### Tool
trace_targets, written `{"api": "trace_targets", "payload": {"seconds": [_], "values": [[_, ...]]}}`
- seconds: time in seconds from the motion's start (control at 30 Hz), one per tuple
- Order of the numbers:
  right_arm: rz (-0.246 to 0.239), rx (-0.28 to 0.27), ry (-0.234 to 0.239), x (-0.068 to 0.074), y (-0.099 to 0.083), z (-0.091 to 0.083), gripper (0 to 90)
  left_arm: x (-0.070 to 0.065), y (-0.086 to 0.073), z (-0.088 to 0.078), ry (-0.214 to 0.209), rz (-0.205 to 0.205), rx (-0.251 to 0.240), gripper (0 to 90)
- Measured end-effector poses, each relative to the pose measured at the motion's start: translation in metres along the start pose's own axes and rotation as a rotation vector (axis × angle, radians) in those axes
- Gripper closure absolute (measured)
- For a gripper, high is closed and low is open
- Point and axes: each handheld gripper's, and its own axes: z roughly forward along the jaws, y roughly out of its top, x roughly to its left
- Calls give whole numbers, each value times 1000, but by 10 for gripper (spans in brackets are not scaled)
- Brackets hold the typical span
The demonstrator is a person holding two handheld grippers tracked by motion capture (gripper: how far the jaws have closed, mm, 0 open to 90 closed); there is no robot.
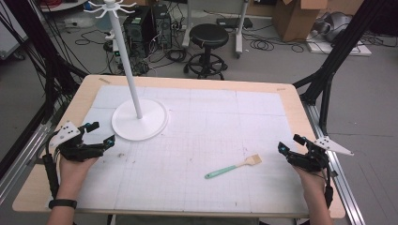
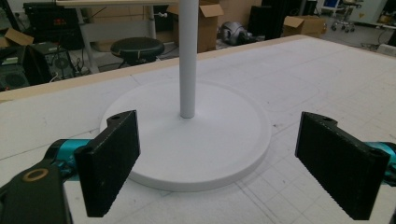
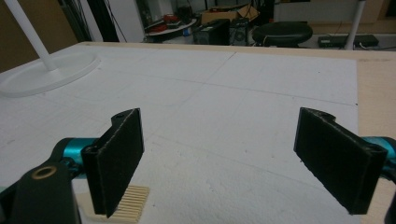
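Far left, the left tongs (image 1: 99, 133) sat low on the surface (image 1: 220, 206) with the jaws wide apart and nothing in them, just beside the round base of the white rack stand (image 1: 140, 120). Middle of the mat lay the brush (image 1: 233, 166), flat, mint handle toward the left, pale bristles toward the right, well apart from the stand. Over on the right, the right tongs (image 1: 291, 143) were spread fully too, empty, near the bristle end; in the right gripper view the bristles (image 3: 128, 201) peeked out under one jaw. If I were doing it, I'd come at the handle square-on, drop low and pinch the middle so it doesn't swivel.
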Motion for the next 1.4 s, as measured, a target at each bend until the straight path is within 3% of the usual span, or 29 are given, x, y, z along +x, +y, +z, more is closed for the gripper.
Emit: {"api": "trace_targets", "payload": {"seconds": [0.5, 1.0, 1.4], "values": [[0, 4, 22, 0, 2, -1, 152, 0, 0, 0, 2, 6, 8, 146], [-37, 3, 74, 6, 6, 4, 152, 0, 0, 0, -1, 17, 10, 146], [-93, 38, 194, 19, 13, 11, 181, -3, 0, 0, -7, 15, 6, 146]]}}
